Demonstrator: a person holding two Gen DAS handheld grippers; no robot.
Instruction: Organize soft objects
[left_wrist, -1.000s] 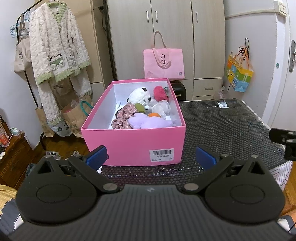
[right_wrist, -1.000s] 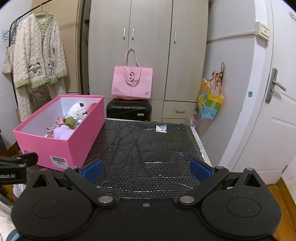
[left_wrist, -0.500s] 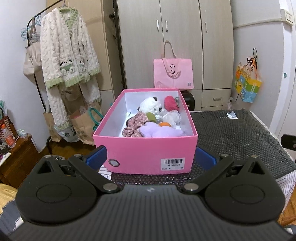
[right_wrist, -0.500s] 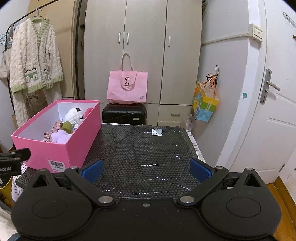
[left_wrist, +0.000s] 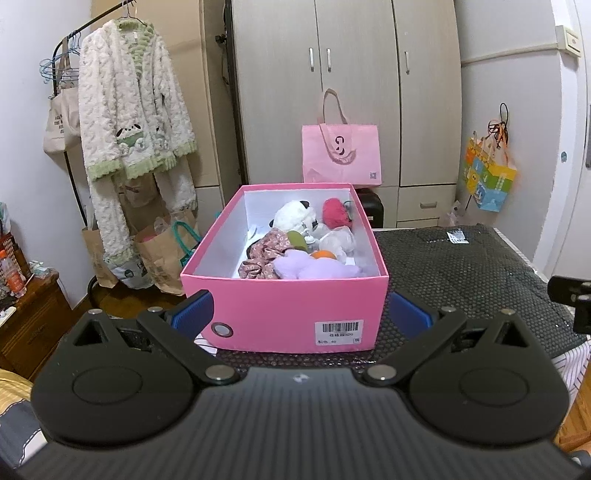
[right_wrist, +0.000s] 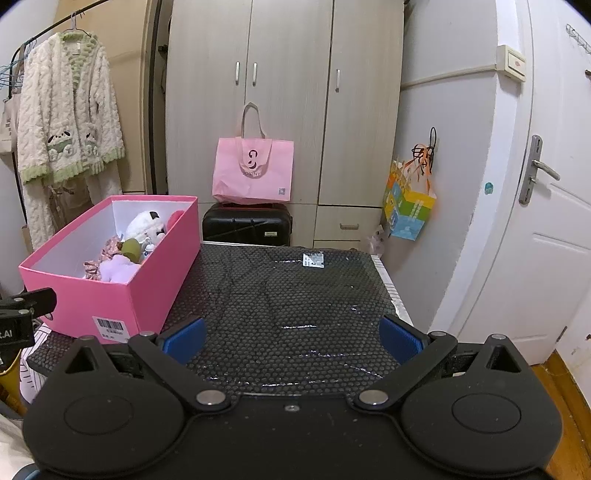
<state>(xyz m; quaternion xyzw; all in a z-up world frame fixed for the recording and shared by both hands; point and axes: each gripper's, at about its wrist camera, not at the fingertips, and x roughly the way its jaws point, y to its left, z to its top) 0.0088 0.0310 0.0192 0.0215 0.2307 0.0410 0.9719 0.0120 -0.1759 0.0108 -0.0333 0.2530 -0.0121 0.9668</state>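
Observation:
A pink box (left_wrist: 280, 314) stands on the left part of a black bubble-wrap mat (left_wrist: 461, 273). It holds several soft things: a white plush (left_wrist: 293, 218), a red plush (left_wrist: 334, 212), a floral cloth (left_wrist: 264, 254), a purple plush (left_wrist: 306, 266). My left gripper (left_wrist: 301, 315) is open and empty, just in front of the box's near wall. My right gripper (right_wrist: 291, 338) is open and empty over the bare mat (right_wrist: 295, 291), with the box (right_wrist: 110, 295) to its left.
A wardrobe (right_wrist: 284, 92) stands behind, with a pink tote bag (right_wrist: 255, 171) on a black suitcase (right_wrist: 245, 225). A fluffy robe (left_wrist: 129, 122) hangs at the left above paper bags (left_wrist: 162, 254). A white door (right_wrist: 535, 221) is at the right.
Both grippers have pulled back and risen a little; the box and mat look farther away. Both stay open and empty.

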